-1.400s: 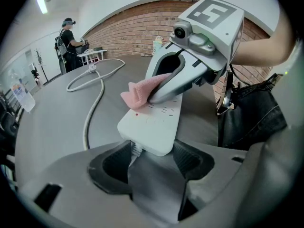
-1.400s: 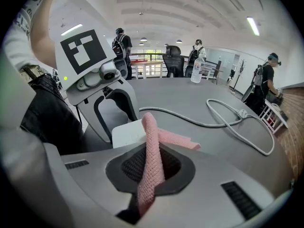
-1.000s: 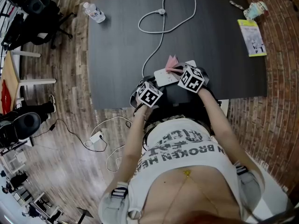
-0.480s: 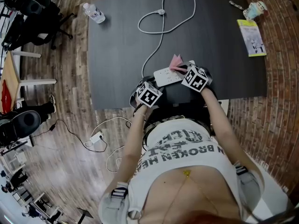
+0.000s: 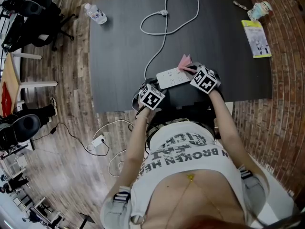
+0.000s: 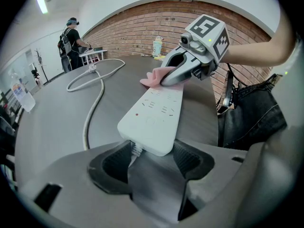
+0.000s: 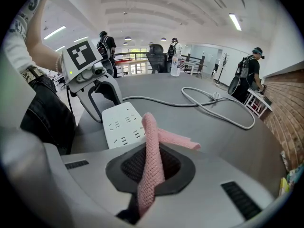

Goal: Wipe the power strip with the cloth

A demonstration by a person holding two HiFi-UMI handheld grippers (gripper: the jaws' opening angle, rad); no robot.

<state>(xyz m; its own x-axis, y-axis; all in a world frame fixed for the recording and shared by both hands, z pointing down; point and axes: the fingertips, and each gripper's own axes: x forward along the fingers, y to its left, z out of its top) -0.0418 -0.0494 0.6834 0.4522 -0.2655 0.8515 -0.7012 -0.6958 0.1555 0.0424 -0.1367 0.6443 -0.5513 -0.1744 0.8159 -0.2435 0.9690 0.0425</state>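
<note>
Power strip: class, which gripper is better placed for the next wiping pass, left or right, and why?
Right. The right gripper is shut on the pink cloth, which lies at the power strip's far end; the left gripper grips the strip's cord end, steadying it.

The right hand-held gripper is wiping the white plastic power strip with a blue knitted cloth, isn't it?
Not blue: it's a pink knitted cloth. The right gripper view shows the right hand-held gripper clamped on it, wiping the white plastic power strip.

The right gripper [image 5: 193,69] slides the cloth [image 5: 185,60] along the power strip [image 5: 171,78], farther from its cord [image 5: 164,42] end.
</note>
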